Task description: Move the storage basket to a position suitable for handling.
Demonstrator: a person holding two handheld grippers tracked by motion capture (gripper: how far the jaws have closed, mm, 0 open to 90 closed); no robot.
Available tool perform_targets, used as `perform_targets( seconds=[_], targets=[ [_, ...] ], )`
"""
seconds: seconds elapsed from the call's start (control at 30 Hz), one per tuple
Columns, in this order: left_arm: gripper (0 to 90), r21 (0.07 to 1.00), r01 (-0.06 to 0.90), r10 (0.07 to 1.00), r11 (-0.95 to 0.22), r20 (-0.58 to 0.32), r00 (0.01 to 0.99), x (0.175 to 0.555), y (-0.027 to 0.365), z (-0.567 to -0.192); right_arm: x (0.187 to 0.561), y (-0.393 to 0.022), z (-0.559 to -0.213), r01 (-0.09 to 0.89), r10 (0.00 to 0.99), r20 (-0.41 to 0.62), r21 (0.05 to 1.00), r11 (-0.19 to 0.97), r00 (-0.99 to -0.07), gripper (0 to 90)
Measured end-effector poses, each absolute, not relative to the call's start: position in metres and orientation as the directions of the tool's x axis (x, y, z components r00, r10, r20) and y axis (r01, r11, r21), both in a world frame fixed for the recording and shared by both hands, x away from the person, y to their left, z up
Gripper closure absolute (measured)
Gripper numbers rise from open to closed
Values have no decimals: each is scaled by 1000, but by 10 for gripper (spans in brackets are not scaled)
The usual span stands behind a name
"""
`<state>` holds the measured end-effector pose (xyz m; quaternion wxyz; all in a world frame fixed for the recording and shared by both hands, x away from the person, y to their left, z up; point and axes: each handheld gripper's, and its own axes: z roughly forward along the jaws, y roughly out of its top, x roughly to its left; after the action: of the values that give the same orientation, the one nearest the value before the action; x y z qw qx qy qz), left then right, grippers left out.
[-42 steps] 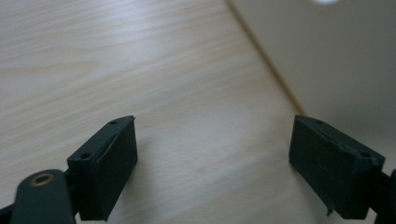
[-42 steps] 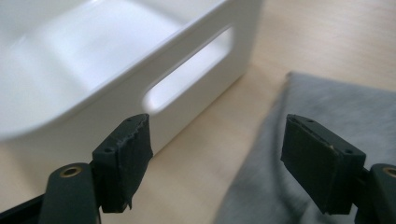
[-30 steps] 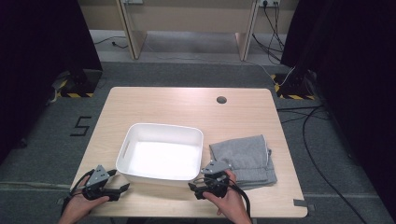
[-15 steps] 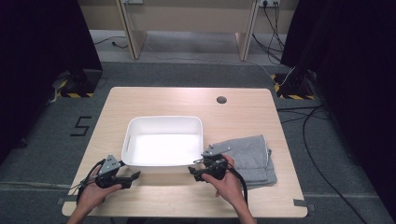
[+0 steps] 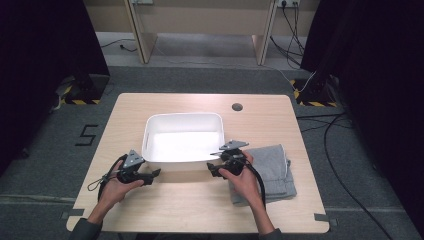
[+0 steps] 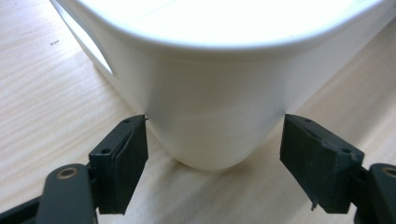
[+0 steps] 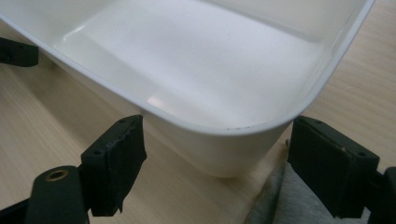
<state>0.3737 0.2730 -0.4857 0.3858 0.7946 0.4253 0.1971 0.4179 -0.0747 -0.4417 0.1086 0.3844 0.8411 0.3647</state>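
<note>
Both tongs gape wide at the white tub's (image 5: 183, 136) near corners, left tongs (image 6: 215, 161) and right tongs (image 7: 217, 163) gripping nothing; grey cloth (image 5: 272, 170) seemingly touches the tub.

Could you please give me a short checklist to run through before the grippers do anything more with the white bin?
1. Left gripper open, jaws either side of a near corner of the white bin: ok.
2. Right gripper open, jaws straddling the bin's other near corner: ok.
3. Bin inside free of contents: ok, nothing seen in it.
4. Bin flat on the table: ok.
5. Grey cloth clear of the bin: not ok, its edge lies right at the corner, by the right gripper's jaw.
6. Jaws touching the bin walls: cannot tell; the left gripper's left jaw looks very close.
</note>
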Motion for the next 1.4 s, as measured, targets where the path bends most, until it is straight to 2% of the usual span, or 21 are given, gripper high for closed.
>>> perform_targets(
  seconds=[0.83,1.1,1.27,1.4],
  targets=[
    [211,794,526,840,-306,-35,542,384,269,-485,425,-79,-444,571,740,108,712,409,-664,214],
    [207,795,526,840,-301,-40,541,384,269,-486,422,-76,-445,561,746,76,710,425,-662,213],
    [215,800,549,839,-242,-111,532,383,272,-484,424,-84,-444,566,744,107,722,398,-659,263],
    [171,782,594,849,-191,-171,499,370,280,-480,416,-103,-432,570,753,132,740,358,-645,258]
  ],
)
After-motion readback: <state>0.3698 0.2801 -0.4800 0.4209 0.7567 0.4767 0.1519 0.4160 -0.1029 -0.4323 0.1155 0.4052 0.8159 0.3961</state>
